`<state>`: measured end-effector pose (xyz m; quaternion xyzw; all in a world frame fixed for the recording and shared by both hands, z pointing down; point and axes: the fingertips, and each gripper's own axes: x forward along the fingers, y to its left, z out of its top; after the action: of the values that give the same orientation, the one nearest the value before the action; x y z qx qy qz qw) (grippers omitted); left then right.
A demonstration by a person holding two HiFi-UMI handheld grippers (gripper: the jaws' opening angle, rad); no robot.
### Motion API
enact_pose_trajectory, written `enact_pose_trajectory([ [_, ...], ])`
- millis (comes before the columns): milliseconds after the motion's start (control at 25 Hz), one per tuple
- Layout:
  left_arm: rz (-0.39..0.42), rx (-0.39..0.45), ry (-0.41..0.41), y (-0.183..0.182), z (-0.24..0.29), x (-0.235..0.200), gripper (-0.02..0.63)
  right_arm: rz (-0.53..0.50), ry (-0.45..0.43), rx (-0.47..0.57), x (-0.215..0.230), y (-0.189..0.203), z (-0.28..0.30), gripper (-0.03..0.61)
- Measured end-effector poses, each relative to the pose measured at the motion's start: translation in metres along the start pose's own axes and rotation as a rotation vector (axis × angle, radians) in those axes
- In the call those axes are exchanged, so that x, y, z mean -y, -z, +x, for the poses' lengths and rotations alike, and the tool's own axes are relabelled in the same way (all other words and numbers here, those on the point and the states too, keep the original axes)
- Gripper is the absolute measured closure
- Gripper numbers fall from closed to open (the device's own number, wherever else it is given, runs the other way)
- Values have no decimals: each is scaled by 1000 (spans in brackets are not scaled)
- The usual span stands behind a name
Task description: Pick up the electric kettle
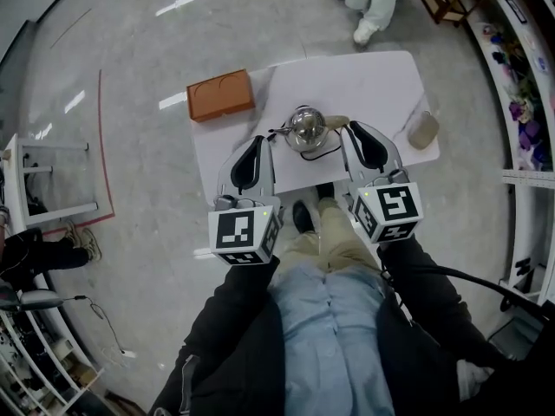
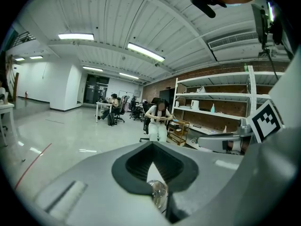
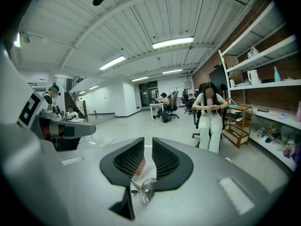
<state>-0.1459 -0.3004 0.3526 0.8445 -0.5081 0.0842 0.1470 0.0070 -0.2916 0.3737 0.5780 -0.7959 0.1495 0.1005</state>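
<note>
This is the approach step, as I read it: the kettle (image 1: 306, 126) stands untouched on the white bench (image 1: 381, 76), about the middle of its near half, and nothing is gripped yet. My left gripper (image 1: 259, 140) sits just left of the kettle and a little nearer to me, and my right gripper (image 1: 352, 128) sits just right of the kettle, close to what looks like a pale handle (image 1: 335, 121) sticking out on that side. The left jaws are together at the tips with nothing in them. The right jaws stand a narrow slit apart, also with nothing between the pads, and the shiny kettle shows beyond them. Both forearms reach out roughly parallel, with the grippers pointing away from me and tipped slightly down and the marker cubes (image 1: 244, 233) nearest my body. An orange box (image 1: 220, 94) lies well left of the kettle and beyond it, clear of the work. A dark cord (image 1: 323, 153) curls on the near side of the kettle. For the next move I would open the right jaws much wider, line them up on the handle and only then close, keeping the left gripper off the body so it doesn't push the kettle
</note>
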Motion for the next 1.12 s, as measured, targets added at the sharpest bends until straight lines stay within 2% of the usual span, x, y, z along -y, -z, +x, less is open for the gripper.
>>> enact_pose_trajectory([
  [280,-3,-26,-27,25,38,-4,607,8,-20,-22,28,18,32,494],
  [520,-3,-14,-55,39,67,-5,607,19,-26,-81,58,56,49,489],
  [720,-40,-41,-96,81,82,-19,607,18,-29,-128,75,100,63,477],
  [1000,-97,-61,-158,153,93,-47,606,-86,-10,-147,94,162,81,462],
  [1120,-109,-90,-174,188,101,-55,606,-95,8,-174,106,196,88,440],
])
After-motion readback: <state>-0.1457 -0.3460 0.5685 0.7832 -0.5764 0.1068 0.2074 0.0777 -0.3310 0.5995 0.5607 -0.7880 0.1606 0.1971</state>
